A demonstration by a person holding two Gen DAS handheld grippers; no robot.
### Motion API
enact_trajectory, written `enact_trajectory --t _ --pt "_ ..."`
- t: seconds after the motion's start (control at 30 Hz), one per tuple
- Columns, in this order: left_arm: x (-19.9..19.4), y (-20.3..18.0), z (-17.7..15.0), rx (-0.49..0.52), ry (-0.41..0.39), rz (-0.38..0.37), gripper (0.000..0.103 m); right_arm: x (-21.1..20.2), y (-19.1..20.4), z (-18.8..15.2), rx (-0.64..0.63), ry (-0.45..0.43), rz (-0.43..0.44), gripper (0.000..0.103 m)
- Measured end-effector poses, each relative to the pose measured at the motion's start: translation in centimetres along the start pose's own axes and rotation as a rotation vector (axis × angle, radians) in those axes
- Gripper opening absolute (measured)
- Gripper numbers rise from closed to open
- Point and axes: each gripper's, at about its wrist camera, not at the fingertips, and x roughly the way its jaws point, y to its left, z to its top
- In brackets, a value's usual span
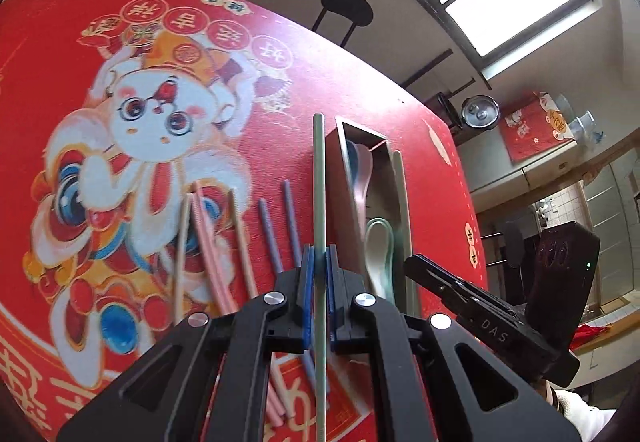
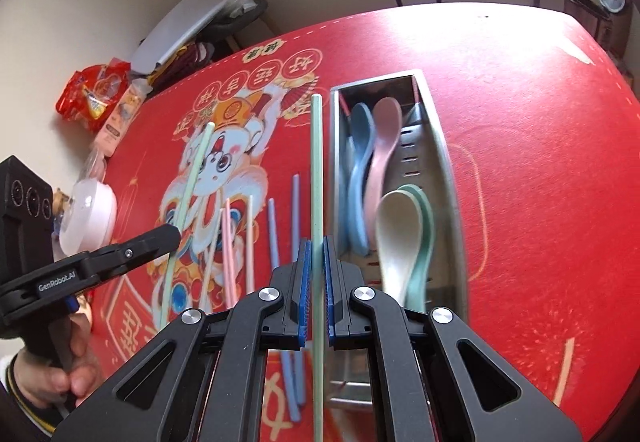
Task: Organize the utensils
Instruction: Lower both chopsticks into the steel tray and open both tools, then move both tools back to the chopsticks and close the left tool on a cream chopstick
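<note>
The left claw [image 1: 319, 262] is closed on a green chopstick [image 1: 319, 177]. The right claw [image 2: 317, 262] also clamps a second green chopstick [image 2: 316, 169]. Both sticks are just beside the metal tray [image 2: 444, 145] with spoons [image 2: 384, 145]. Other chopsticks [image 2: 280, 234] lie loose on the red desk [image 2: 540, 161].

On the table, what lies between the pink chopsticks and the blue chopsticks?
One beige chopstick lies between pink chopsticks and blue chopsticks; both wrist views show it.
</note>
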Motion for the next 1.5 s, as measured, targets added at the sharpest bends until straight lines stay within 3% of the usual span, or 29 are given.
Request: enact_trajectory --t 0.13,0.37,0.83,0.93,1.0,1.07,1.3,1.4,1.47,1.5 --pt "3.4 -2.9 0.6 0.008 0.017 -0.03 0.006 0.1 -2.7 1.5 0.008 0.013 -0.046 0.006" --pt "9.0 -5.2 0.9 -0.036 0.055 -0.009 0.006 1.9 -5.1 2.7 -0.009 0.064 -0.076 0.006" --pt "11.7 -6.0 0.7 0.012 0.079 0.104 0.006 3.4 -6.2 3.0 0.011 0.095 -0.076 0.008" --pt "10.7 -6.2 1.1 0.036 0.06 0.088 0.018 2.8 -6.0 3.2 0.014 0.078 -0.084 0.008" --pt "9.4 -6.7 1.4 0.08 0.031 0.097 0.036 2.2 -5.8 3.3 0.021 0.064 -0.083 0.008" --pt "7.9 -6.8 1.9 0.112 -0.002 0.112 0.044 1.4 -5.5 3.3 0.018 0.048 -0.085 0.008" --pt "1.9 -3.9 2.2 0.191 -0.076 0.245 0.091 -0.5 -3.3 2.3 -0.011 0.023 -0.079 0.008" --pt "0.0 -1.5 1.3 0.2 -0.079 0.312 0.095 -0.6 -1.9 1.4 -0.028 0.035 -0.051 0.014" --pt "-0.9 0.2 0.5 0.188 -0.073 0.349 0.096 -0.4 -0.8 0.7 -0.049 0.044 -0.028 0.033" --pt "-1.3 1.2 0.1 0.174 -0.069 0.358 0.096 -0.3 -0.2 0.5 -0.065 0.044 -0.015 0.033"
